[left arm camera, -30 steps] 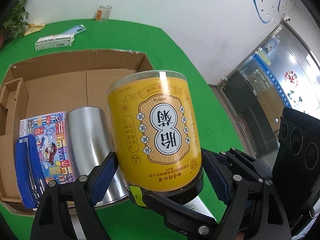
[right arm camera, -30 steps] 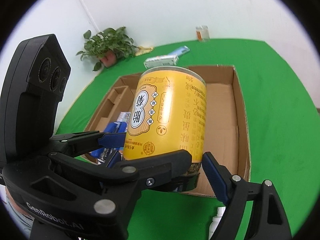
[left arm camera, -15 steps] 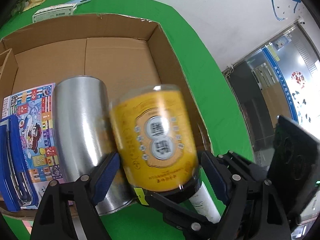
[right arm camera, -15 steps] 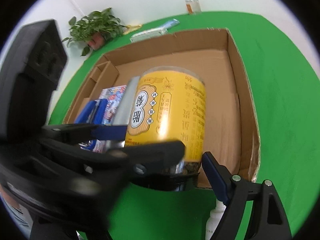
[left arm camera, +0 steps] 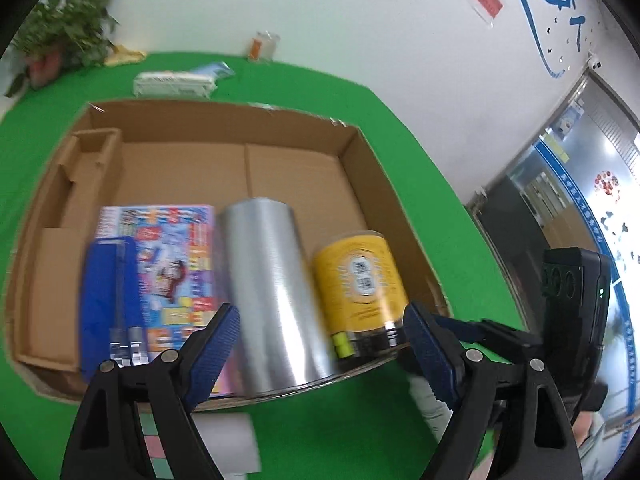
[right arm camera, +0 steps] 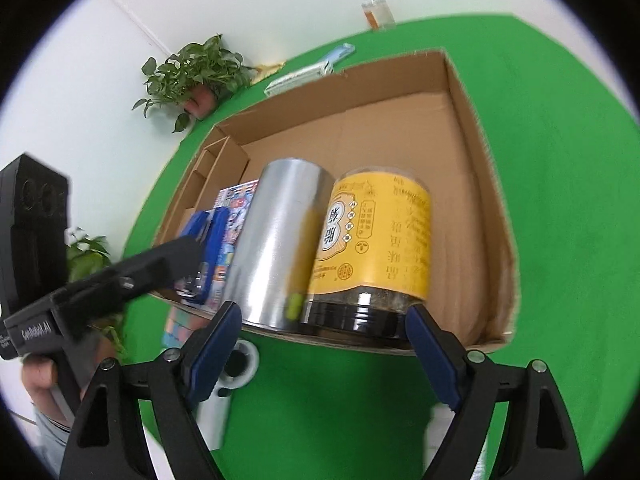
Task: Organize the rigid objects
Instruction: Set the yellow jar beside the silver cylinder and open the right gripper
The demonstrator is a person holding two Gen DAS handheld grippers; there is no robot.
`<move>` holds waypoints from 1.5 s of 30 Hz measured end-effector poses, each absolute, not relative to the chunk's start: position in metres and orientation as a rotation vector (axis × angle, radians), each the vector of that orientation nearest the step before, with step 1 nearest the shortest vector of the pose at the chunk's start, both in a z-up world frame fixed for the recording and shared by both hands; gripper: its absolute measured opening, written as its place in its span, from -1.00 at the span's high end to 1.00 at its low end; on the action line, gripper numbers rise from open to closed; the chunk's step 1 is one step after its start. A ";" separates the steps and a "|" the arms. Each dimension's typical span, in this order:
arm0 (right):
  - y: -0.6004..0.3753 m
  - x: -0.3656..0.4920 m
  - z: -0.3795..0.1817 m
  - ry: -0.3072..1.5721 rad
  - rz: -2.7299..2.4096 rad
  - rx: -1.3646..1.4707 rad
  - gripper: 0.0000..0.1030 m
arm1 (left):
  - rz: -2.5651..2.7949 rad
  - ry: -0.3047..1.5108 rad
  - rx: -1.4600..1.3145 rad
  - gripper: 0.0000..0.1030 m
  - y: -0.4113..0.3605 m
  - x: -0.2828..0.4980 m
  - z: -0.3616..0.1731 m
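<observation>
Now the yellow can [left arm camera: 360, 276] lies on its side in the cardboard box [left arm camera: 384, 196], near the front right corner. A second ago I held it up in the air above the box, so this one is put away. It lies just beside the silver can [left arm camera: 268, 292], maybe touching it; the blur hides the gap. Left of the silver can are the picture book [left arm camera: 172, 248] and the blue stapler [left arm camera: 112, 288], and the far half of the box looks bare.

My left gripper [left arm camera: 320, 344] has let go and pulled back toward me. Its jaws stand wide open with nothing between them. My right gripper [right arm camera: 324, 344] is also back from the box, at the near edge, jaws wide open and holding nothing.

On the green table [right arm camera: 560, 160], close under the grippers, I see something white [left arm camera: 228, 448]. I think it goes in next.
</observation>
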State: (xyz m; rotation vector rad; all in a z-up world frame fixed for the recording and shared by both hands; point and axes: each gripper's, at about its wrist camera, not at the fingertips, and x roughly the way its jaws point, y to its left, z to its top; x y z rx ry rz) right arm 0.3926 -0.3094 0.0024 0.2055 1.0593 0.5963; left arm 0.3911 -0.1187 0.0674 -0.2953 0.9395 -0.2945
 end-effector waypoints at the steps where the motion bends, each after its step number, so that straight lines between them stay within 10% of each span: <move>1: -0.311 0.391 0.002 1.051 0.590 0.193 -0.26 | -0.270 0.907 -0.279 -0.62 -0.112 0.383 0.069; 5: -0.305 0.387 0.001 1.023 0.556 0.130 0.39 | -0.199 0.805 -0.227 -0.62 -0.089 0.353 0.072; 8: -0.305 0.385 0.003 1.009 0.589 0.132 0.39 | -0.150 0.762 -0.207 -0.46 -0.076 0.336 0.070; 10: -0.307 0.384 0.005 1.001 0.622 0.161 0.38 | -0.161 0.795 -0.212 0.07 -0.069 0.332 0.064; 23: -0.301 0.431 -0.015 1.082 0.507 0.195 -0.17 | -0.202 0.917 -0.274 0.02 -0.060 0.336 0.017; 42: -0.332 0.400 0.000 0.980 0.547 0.176 -0.17 | -0.210 0.996 -0.363 0.03 -0.057 0.337 0.005; 45: -0.341 0.411 -0.009 1.000 0.520 0.207 0.08 | -0.204 1.001 -0.352 0.03 -0.059 0.336 0.004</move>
